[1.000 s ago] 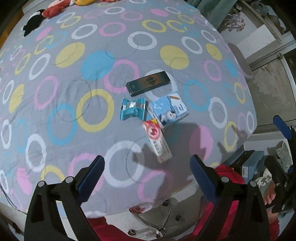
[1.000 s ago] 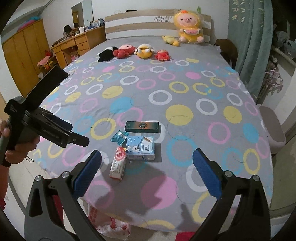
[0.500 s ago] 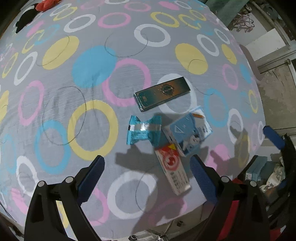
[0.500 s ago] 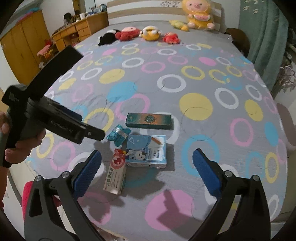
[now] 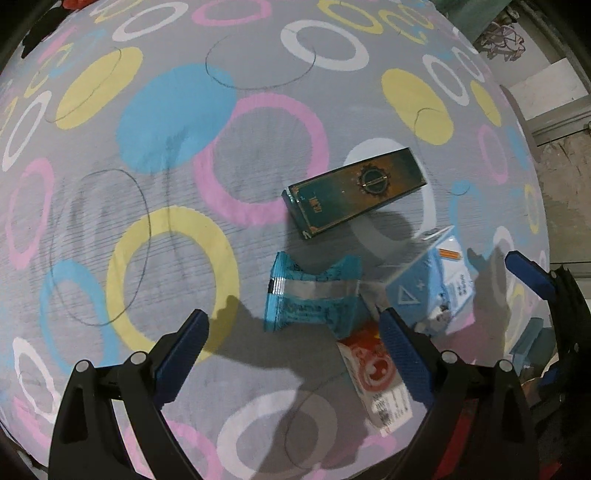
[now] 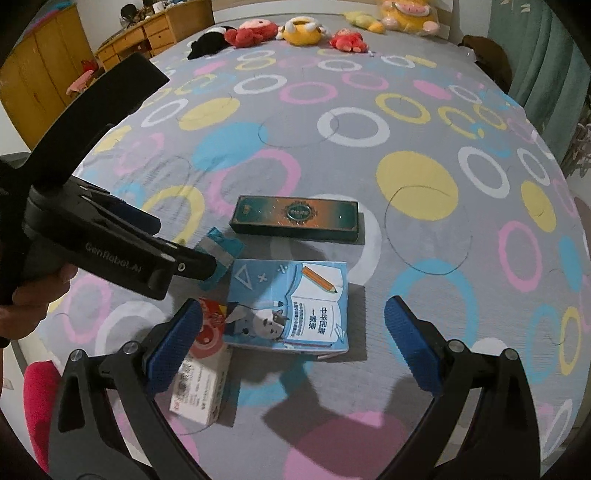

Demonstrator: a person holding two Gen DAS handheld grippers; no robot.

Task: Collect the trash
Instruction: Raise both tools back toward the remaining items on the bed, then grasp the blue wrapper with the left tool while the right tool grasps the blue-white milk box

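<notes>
Four pieces of trash lie clustered on the bed [image 6: 417, 177] near its foot edge, on a grey cover printed with pink, yellow, blue and white rings.

The left gripper [image 5: 293, 345] hangs over the cluster with its jaws spread wide and nothing between them. The crumpled teal wrapper [image 5: 314, 295] lies just ahead of the gap between its blue ribbed pads [image 5: 404, 360]. It is glossy foil with a silver band, pinched at the middle, its long axis running across the gripper's line.

The right gripper [image 6: 293, 339] is likewise wide open and empty. The light blue carton [image 6: 290, 304] sits between and just ahead of its pads; it is printed cardboard, flat and rectangular, showing a pencil and an open book.

The red and white box [image 6: 201, 373] is narrow cardboard, partly hidden behind the right gripper's left pad. Its long axis points toward the foot edge, and its far end reaches the corner of the blue carton.

The dark green box [image 6: 295, 219] is long, flat and glossy with a round gold emblem. It lies beyond the others, just apart from the blue carton, its long axis parallel to the foot edge.

A hand [image 6: 26, 306] holds the left gripper's handle. Plush toys [image 6: 295, 33] line the head of the bed.
</notes>
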